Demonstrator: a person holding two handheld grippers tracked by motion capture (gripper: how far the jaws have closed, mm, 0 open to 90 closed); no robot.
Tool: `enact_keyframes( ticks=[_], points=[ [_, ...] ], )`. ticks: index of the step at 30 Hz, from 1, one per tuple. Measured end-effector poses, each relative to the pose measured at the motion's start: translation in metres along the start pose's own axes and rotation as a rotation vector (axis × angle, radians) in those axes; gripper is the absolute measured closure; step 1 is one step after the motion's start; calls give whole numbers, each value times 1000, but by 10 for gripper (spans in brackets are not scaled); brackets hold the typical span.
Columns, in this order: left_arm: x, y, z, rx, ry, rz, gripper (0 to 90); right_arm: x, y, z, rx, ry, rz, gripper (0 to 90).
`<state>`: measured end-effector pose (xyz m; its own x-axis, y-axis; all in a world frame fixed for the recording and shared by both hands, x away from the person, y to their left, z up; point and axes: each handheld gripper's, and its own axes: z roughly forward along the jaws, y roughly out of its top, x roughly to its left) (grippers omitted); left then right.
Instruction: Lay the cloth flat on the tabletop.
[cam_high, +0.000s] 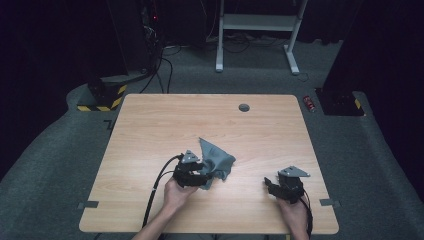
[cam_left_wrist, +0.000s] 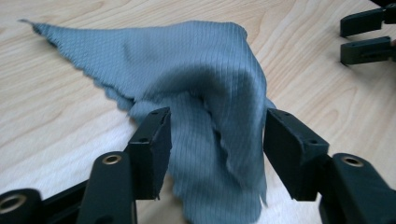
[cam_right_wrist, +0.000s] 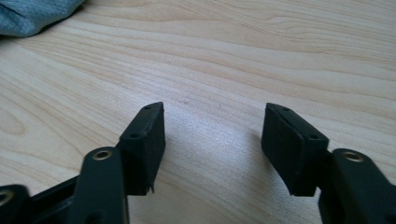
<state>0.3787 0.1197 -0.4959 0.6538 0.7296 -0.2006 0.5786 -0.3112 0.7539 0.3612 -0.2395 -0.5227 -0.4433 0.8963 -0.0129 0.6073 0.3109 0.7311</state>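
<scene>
Grey-blue cloth (cam_left_wrist: 205, 93) lies crumpled mid-frame on the desk (cam_high: 150, 125), a fold standing between the spread, unpressing left claw (cam_left_wrist: 217, 135); right claw (cam_right_wrist: 212, 135) gapes empty, lower right.

wooden table (cam_high: 150, 125), grommet (cam_high: 244, 107); red can (cam_high: 309, 103)

Crumpled grey-blue cloth (cam_high: 217, 161) lies bunched on the table's middle

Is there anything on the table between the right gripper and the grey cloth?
Nothing visible does. The right gripper hovers with open fingers over bare wood, and the stretch of table between it and the grey cloth is free. The left gripper is already at the cloth, its fingers apart on either side of a fold.
</scene>
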Motion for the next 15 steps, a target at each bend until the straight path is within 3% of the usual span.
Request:
enact_keyframes(
  ticks=[5,10,13,15],
  points=[
    [5,-14,-11,-17,23,-20,407,2,0,0,-9,7,-9,517],
    [9,-26,-8,15,101,2,407,7,4,3,-9,12,-14,555],
    [7,-31,-3,38,151,22,405,19,10,6,0,57,-16,515],
    [7,-33,-1,34,171,39,402,33,18,6,-21,97,-38,510]
  ],
)
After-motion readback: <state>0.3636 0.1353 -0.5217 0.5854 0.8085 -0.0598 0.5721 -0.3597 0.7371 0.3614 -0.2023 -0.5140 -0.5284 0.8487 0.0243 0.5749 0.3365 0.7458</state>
